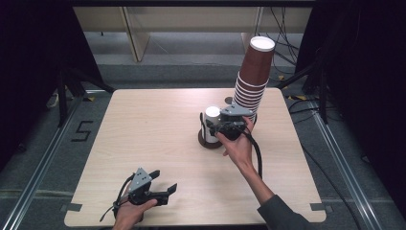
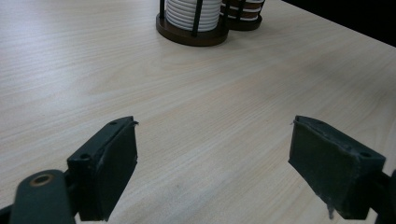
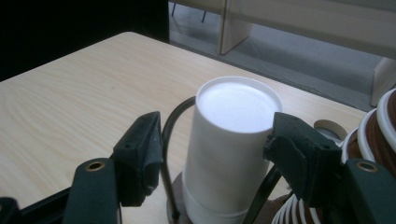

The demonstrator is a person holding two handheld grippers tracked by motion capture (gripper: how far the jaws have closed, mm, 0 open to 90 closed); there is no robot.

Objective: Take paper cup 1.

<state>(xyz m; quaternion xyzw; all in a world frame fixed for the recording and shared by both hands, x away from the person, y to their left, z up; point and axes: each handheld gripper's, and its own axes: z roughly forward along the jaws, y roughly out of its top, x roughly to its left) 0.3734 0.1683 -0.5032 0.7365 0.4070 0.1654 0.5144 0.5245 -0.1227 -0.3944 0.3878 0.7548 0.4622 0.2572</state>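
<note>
At the near left corner of the counter [image 1: 158, 124], my left claw [image 1: 162, 184] rests low over bare wood, held in my left hand [image 1: 129, 213]. Its jaws stand well apart with nothing between them; in the left gripper view the two pads frame plain counter surface, with the holders far ahead.

Toward the centre-right, the white cup stack [image 1: 212, 122] sits upside down in a wire holder [image 1: 205, 139] on a round brown base. The holder's dark upright wires run up beside the cups. My right claw [image 1: 216, 128], in my right hand [image 1: 238, 143], is at this stack. No earlier picture here, so state only: the jaws are drawn in on either side of the topmost white cup [image 3: 229, 140]. In the right gripper view the right pad presses the cup wall near its upturned bottom. The left pad sits just beside a holder wire; I cannot tell whether it touches the cup itself.

Further right, just behind my right hand, a tall brown cup stack [image 1: 253, 76] leans to the right, white bottom up, touching nothing of my claw.
</note>
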